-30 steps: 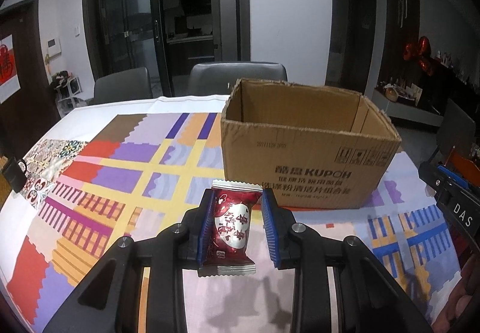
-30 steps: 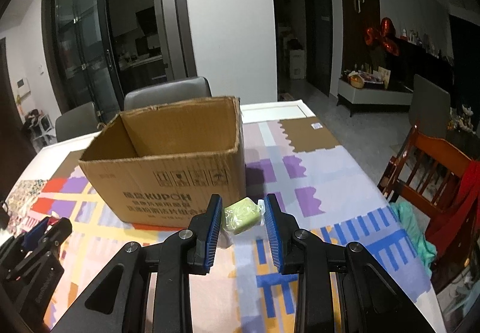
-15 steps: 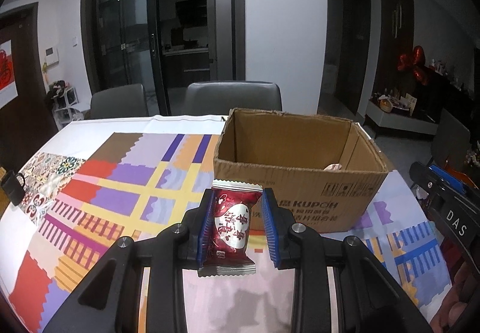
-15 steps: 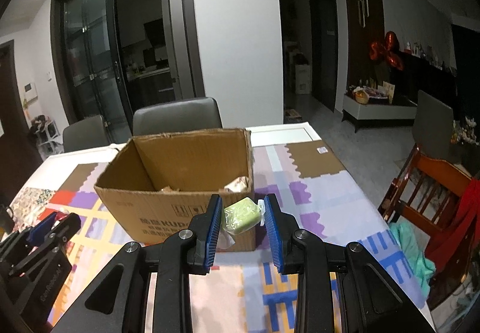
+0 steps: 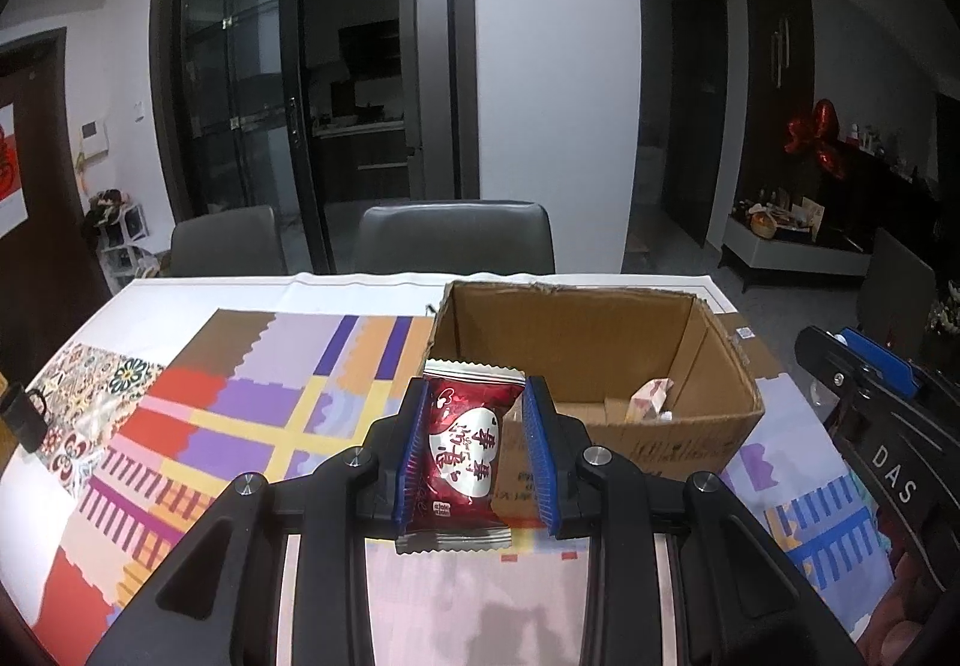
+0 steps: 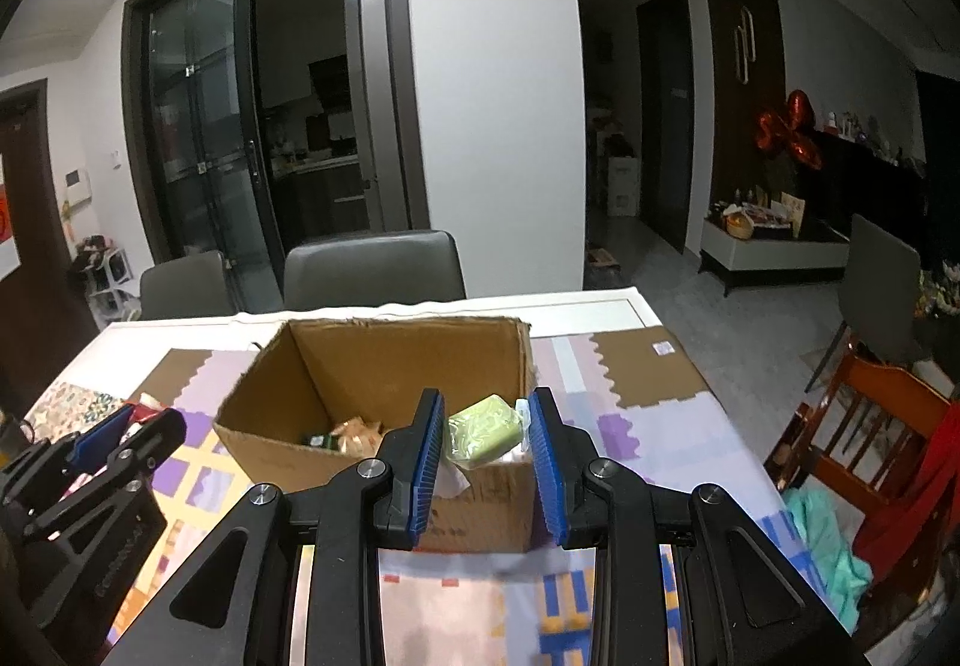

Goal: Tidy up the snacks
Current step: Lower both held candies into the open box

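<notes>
My left gripper (image 5: 477, 447) is shut on a red snack packet (image 5: 462, 444) with a white heart, held upright above the table at the near left corner of the open cardboard box (image 5: 708, 366). My right gripper (image 6: 487, 447) is shut on a green wrapped snack (image 6: 483, 431), held above the box's (image 6: 384, 366) near right rim. Several wrapped snacks (image 6: 354, 433) lie on the box floor. The right gripper (image 5: 864, 390) shows at the right edge of the left wrist view; the left gripper (image 6: 102, 450) shows at the left of the right wrist view.
The box stands on a table with a colourful patterned cloth (image 5: 252, 396). Two grey chairs (image 5: 453, 240) stand at the far edge. A wooden chair (image 6: 864, 438) with teal cloth is right of the table. A small dark object (image 5: 24, 414) lies at the left edge.
Both grippers have risen and moved toward the box with their snacks. The view now looks down into the box and its contents show.
</notes>
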{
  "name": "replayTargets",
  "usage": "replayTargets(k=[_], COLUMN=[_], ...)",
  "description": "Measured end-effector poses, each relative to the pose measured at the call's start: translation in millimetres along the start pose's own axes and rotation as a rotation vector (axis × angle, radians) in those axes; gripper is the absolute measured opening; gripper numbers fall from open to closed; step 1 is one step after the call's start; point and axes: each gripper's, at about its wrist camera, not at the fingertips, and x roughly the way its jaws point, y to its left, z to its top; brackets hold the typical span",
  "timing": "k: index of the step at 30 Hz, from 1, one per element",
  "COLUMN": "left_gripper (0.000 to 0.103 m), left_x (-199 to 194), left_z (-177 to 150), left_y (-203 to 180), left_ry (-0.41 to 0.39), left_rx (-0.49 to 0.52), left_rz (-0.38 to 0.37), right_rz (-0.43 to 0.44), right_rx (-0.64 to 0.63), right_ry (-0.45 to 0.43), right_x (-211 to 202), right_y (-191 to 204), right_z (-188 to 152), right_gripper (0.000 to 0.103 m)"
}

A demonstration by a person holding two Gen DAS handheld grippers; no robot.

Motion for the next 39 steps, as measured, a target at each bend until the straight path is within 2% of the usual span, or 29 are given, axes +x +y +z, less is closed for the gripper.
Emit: replayTargets(k=[18, 29, 39], left_gripper=[0.031, 0.031, 0.031], left_x=[33, 63, 91], left_z=[42, 49, 47], left_y=[-5, -5, -5], left_ry=[-0.031, -0.028, 0.011], left_rx=[0.019, 0.021, 0.025], left_rz=[-0.031, -0.042, -0.056], right_rz=[0.024, 0.028, 0.04], right_rx=[-0.042, -0.062, -0.081], right_ry=[-0.025, -0.009, 0.03], right_x=[30, 58, 85], right_y=[9, 14, 20], right_z=[32, 41, 41], right_gripper=[0.031, 0.031, 0.031])
